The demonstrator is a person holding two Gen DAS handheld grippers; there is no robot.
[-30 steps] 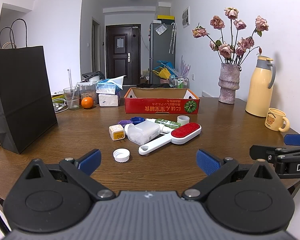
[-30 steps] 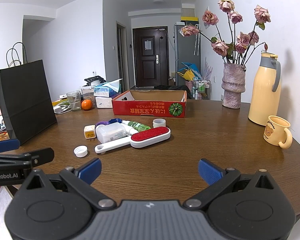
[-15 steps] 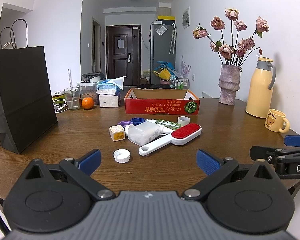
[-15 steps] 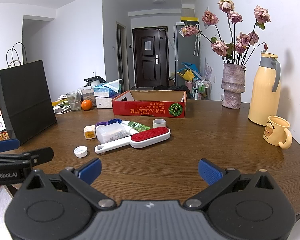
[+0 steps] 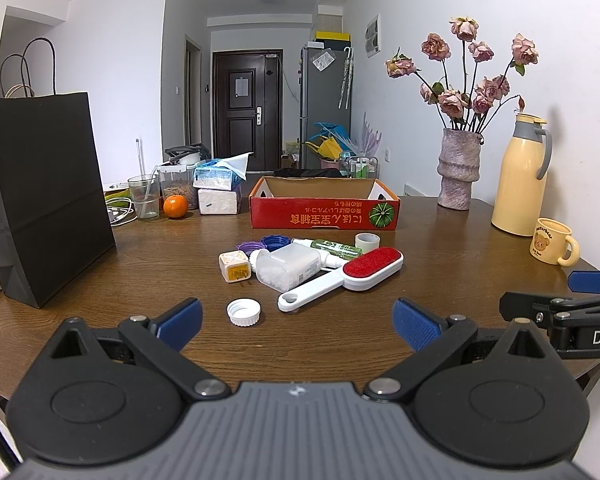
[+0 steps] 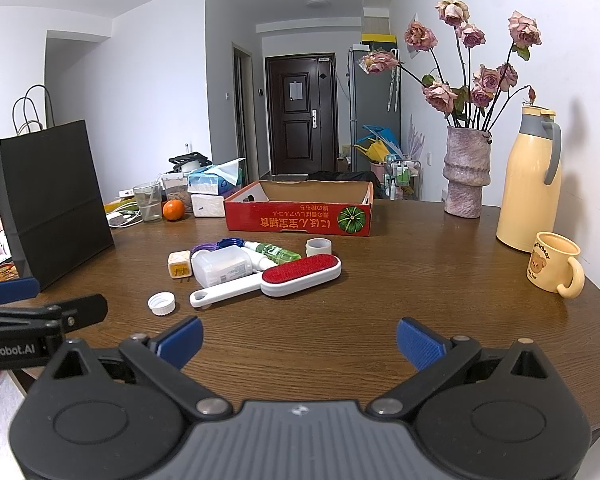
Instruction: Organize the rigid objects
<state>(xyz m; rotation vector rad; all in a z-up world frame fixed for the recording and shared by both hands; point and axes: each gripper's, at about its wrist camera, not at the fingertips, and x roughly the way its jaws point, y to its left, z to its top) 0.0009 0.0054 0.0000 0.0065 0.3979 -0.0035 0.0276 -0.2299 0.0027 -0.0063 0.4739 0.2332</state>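
A: Left wrist view first, what is there?
B: The left gripper hangs over the near edge of the wooden table, jaws spread wide, nothing between them. Just ahead lies a white cap; beyond it a cluster: the lint brush with its red pad, a clear plastic box touching its handle, a small cube plug beside the box, and a green bottle behind. The red cardboard box sits farther back, open

A: And the right wrist view?
B: The right gripper is likewise wide open and empty, over the table's near edge. The same cluster lies ahead and to the left, the lint brush nearest. A yellow mug stands at the right, near a cream thermos, well apart from the clutter
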